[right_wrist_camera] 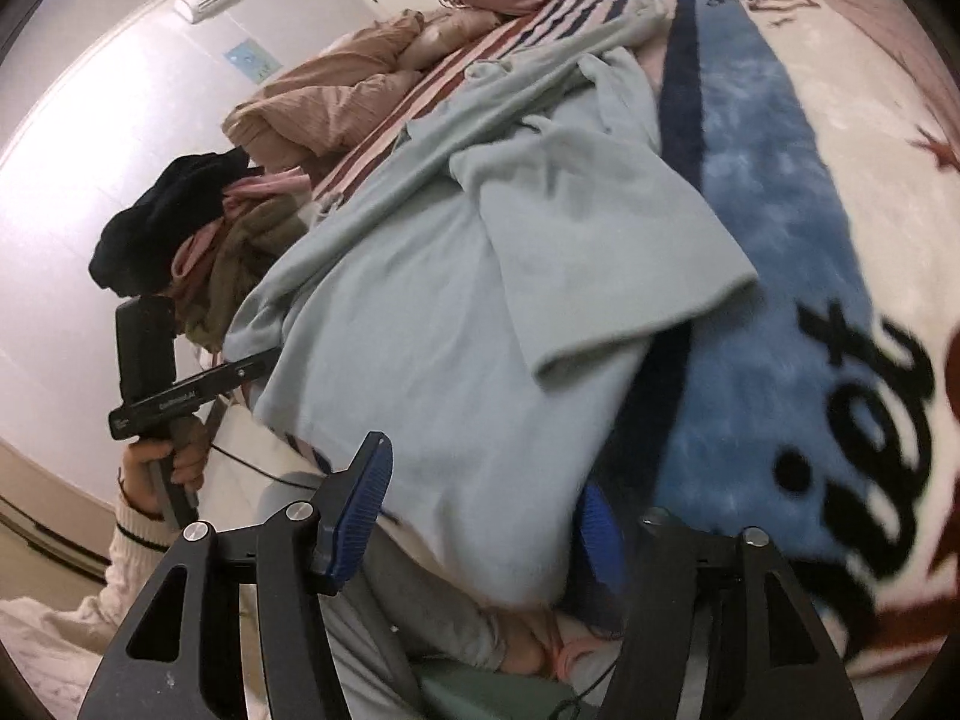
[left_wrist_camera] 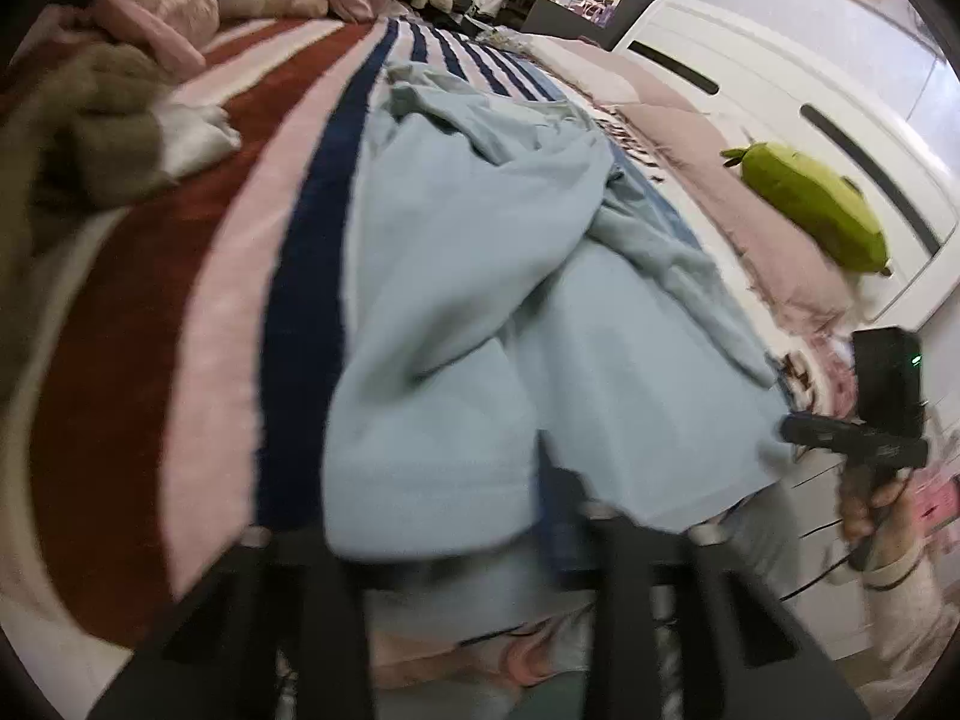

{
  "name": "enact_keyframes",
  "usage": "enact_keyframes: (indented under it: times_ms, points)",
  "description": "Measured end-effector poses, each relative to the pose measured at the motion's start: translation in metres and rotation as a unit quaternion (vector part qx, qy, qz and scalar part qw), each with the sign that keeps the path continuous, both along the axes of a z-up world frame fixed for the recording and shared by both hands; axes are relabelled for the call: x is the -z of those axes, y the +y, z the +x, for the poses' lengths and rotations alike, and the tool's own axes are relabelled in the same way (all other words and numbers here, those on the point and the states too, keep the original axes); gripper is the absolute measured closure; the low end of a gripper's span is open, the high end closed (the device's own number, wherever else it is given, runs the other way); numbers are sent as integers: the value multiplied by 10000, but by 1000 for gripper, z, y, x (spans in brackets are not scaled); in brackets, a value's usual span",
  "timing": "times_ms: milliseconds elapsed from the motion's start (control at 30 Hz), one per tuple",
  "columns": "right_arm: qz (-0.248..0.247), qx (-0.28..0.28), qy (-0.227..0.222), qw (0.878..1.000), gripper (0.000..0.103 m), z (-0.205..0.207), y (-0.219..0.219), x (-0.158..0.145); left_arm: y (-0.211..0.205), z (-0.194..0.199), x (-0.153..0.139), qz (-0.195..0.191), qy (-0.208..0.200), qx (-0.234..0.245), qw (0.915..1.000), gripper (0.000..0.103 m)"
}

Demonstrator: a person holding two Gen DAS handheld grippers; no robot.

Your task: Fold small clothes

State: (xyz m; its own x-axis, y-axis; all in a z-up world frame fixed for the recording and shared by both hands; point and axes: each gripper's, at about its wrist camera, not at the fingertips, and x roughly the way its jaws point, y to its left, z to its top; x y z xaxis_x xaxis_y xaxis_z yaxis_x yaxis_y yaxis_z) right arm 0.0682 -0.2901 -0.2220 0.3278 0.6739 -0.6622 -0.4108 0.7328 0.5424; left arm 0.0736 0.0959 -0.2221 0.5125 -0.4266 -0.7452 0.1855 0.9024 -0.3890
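A pale blue garment lies crumpled on the striped blanket on the bed; it also shows in the right wrist view. My left gripper is at its near hem, which drapes over and hides the fingertips. My right gripper stands wide open at the garment's near corner, with cloth hanging between its blue pads. The right gripper also shows at the garment's right edge in the left wrist view. The left gripper shows at its left edge in the right wrist view.
A pile of clothes lies at the left of the bed, with pink bedding at the back. A green plush rests on the pink cover by the white bed frame. A blue printed blanket lies on the right.
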Motion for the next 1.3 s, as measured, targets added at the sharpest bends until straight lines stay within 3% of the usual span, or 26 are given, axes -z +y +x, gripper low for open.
enact_keyframes:
  times_ms: [33,133,233,333,433,633,733,867,1000,1067,1200,1300]
  points:
    - [-109,-9,-18,9999,99,3,3,0,-3,2,0,-34,8,29,10000,93]
    - [130,-18,-106,9999,100,7,6,-8,-18,-1,-9,-53,-200,198,9996,93]
    - [421,-109,-477,9979,100,5,5,-32,-17,-6,-31,-183,-459,125,9987,94]
    - [467,-128,-784,9957,100,4,6,-54,-17,-10,-59,92,-828,99,9965,94]
    - [672,-152,-936,9932,100,10,9,-70,-17,-7,-82,76,-1066,129,9942,94]
    - [522,-30,-1191,9915,100,36,7,-91,-20,20,-111,288,-1327,31,9907,94]
    - [135,-189,-1064,9941,100,38,10,-84,-18,29,-106,441,-1222,66,9915,94]
    - [-265,-299,-561,9976,96,37,4,-48,-2,37,-73,511,-771,-80,9957,93]
    - [-362,-107,-158,9992,73,42,-20,-25,10,37,-48,432,-450,-95,9980,92]
    - [-355,90,-148,9992,66,46,-40,-28,13,34,-44,472,-352,-8,9983,86]
    - [-519,576,-301,9965,63,63,-75,-45,25,23,-56,592,-545,-126,9967,38]
    - [-720,783,-498,9931,63,87,-87,-57,32,26,-72,674,-695,-171,9952,36]
